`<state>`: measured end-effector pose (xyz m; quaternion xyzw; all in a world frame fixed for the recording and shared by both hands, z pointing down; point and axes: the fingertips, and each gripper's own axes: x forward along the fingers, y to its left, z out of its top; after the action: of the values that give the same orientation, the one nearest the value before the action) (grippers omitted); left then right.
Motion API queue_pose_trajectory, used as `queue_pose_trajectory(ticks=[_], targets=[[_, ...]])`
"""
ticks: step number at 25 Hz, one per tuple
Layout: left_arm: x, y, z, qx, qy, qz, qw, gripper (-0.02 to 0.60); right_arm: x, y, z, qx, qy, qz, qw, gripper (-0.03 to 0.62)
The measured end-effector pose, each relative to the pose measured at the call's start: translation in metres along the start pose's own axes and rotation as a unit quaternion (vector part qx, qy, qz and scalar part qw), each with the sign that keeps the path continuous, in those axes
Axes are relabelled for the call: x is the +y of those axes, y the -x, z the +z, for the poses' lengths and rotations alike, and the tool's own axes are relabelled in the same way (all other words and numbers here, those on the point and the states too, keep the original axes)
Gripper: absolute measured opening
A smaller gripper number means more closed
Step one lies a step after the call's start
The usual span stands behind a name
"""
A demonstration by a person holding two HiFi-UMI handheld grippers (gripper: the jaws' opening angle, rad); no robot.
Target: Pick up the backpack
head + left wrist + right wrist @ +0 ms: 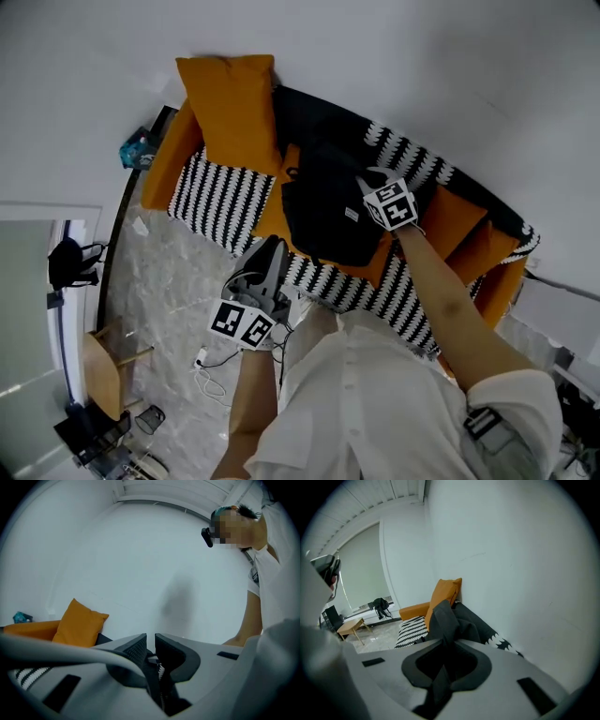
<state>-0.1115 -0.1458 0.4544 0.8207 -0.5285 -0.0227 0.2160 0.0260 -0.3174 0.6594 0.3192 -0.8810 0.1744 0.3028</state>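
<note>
One black backpack (323, 211) lies on the sofa (169, 159). The right gripper (446, 656) is clamped on its fabric, wall (511, 573) close beyond. The left gripper (150, 641) is closed and empty at the sofa's front edge, with bare floor (169, 281) to its left.

Walled in behind the sofa (169, 161) by the wall (394, 56). Crowded along the seat: cushion (230, 103) upright at the left end, backpack (328, 211) mid-seat, more cushions (461, 225) to the right. Open above the seat. Open floor (159, 281) in front, save cables (204, 364) and a stool (101, 370) further off.
</note>
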Motion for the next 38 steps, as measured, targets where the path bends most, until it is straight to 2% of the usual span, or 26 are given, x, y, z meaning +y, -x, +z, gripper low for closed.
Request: queue_pose_trajectory(ticks=[9,15,21,28,35,38], targets=[[0.008,0.026,0.018,-0.013,-0.01,-0.026,0.9995,0.06,0.062,0.04,-0.004,-0.008,-0.007,0.016,1.0,0.037],[0.02,0.05,0.005,-0.004,-0.003,-0.019,0.9998,0.06,0.101,0.061,-0.01,-0.018,-0.026,0.039,0.999,0.035],[0.03,0.05,-0.026,0.034,-0.003,-0.024,0.9991,0.06,0.131,0.08,-0.02,-0.013,-0.018,0.062,0.998,0.035],[0.042,0.033,-0.073,0.111,-0.03,-0.033,0.9929,0.06,0.164,0.098,-0.038,-0.004,-0.005,0.096,0.995,0.034],[0.057,0.013,-0.104,0.172,-0.069,-0.042,0.9817,0.105,0.178,0.103,-0.045,0.003,-0.004,0.1,0.995,0.034],[0.061,0.003,-0.114,0.2,-0.116,-0.052,0.9715,0.148,0.18,0.104,-0.046,0.006,-0.004,0.098,0.995,0.034]])
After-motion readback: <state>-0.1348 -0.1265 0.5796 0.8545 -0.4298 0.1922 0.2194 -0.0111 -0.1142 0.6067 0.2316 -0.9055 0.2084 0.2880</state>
